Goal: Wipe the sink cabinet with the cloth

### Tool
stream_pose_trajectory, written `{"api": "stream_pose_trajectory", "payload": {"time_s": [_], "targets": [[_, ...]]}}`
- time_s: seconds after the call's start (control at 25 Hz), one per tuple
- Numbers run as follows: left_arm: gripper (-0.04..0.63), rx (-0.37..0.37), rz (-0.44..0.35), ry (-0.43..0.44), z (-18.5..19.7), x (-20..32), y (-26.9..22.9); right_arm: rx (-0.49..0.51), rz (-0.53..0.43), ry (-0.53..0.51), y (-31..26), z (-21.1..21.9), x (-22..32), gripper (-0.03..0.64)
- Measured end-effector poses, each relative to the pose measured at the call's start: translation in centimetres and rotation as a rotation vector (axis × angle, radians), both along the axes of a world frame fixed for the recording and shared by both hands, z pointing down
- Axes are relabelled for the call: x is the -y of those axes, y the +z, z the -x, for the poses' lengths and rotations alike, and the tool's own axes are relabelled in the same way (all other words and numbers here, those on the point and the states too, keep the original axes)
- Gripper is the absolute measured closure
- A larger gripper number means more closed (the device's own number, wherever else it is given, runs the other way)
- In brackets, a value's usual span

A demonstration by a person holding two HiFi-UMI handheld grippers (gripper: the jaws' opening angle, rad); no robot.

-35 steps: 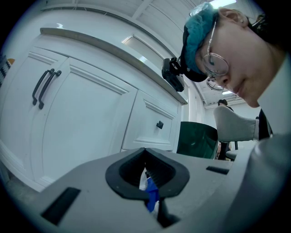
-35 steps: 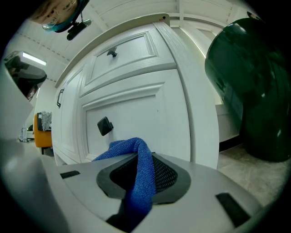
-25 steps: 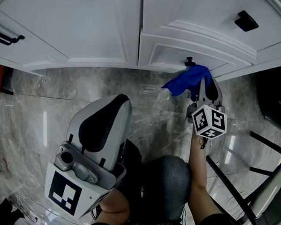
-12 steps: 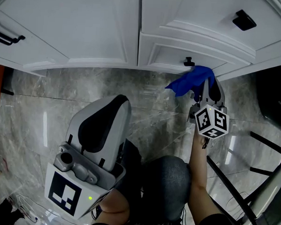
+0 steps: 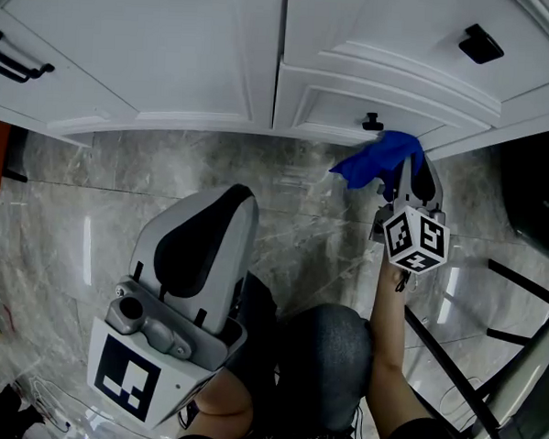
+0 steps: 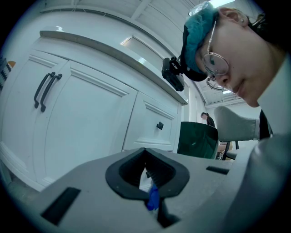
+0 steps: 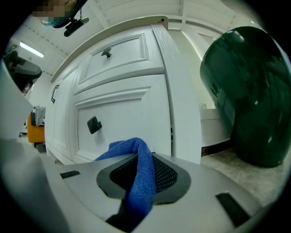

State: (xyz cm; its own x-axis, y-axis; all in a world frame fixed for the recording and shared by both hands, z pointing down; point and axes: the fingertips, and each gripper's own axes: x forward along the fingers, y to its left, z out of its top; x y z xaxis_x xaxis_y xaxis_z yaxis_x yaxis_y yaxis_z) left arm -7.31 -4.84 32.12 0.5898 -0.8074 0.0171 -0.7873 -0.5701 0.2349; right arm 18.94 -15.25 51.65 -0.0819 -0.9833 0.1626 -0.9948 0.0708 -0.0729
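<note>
The right claw grips the blue cloth at the sink cabinet's lower edge, one o'clock, now slightly further right below the knob. The left claw stays clenched at seven o'clock.

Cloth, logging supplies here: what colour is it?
The cloth is blue, clearest in the right gripper view.

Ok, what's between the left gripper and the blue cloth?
Only bare grey marble floor, as the head view shows: nothing stands between the left gripper and the cloth by the cabinet.
</note>
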Motion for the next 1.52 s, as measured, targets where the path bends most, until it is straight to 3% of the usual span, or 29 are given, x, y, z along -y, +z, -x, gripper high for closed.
{"api": "stream_pose_trajectory", "payload": {"time_s": [1.04,1.52], "targets": [[0.591,-0.005,0.014,0.006,0.0,0.5,0.5,-0.041,-0.002,0.03,-0.2,-1.2,-0.5,0.526],[0.591,-0.003,0.015,0.009,-0.1,0.4,0.5,0.017,0.012,0.167,-0.1,-5.9,-1.1,0.528]]}}
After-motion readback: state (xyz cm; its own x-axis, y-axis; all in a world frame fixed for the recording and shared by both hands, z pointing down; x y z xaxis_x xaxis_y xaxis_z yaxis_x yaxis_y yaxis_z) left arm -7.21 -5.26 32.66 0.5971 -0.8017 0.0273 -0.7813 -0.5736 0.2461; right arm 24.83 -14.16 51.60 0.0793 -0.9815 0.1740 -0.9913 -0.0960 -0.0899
